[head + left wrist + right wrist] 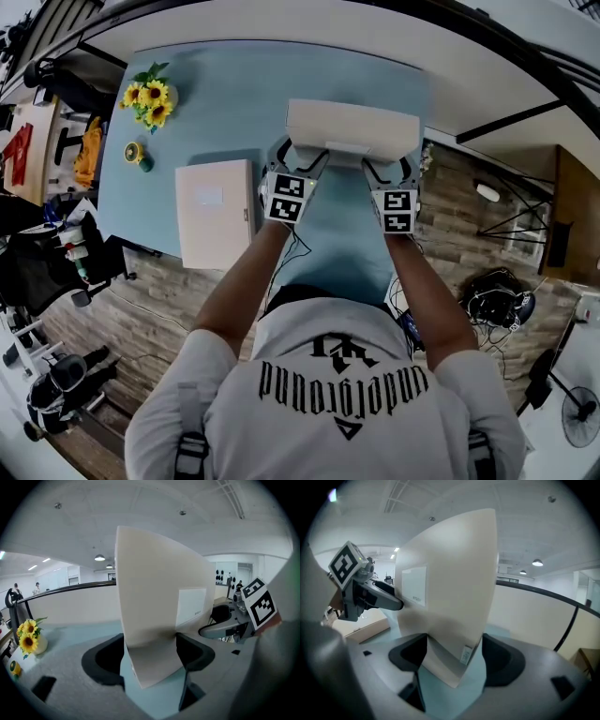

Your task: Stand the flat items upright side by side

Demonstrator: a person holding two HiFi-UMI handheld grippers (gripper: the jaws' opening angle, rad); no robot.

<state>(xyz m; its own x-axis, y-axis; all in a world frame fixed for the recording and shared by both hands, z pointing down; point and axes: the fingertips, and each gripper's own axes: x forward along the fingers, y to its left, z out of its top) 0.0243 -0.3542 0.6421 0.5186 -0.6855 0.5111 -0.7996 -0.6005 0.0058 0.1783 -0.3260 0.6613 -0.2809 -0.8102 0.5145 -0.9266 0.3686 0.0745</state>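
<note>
The first flat box (352, 131), cream-coloured with a pale rectangular label on one broad face, stood upright on its long edge. One end sat clamped between the fingers (105, 660) of the left gripper (150, 660). The other end sat clamped between the fingers (501, 660) of the right gripper (454, 660). The second flat box (214, 211), of the same colour and labelled, lay flat with its broad face up. It was just left of the left gripper's fingers and apart from them.
</note>
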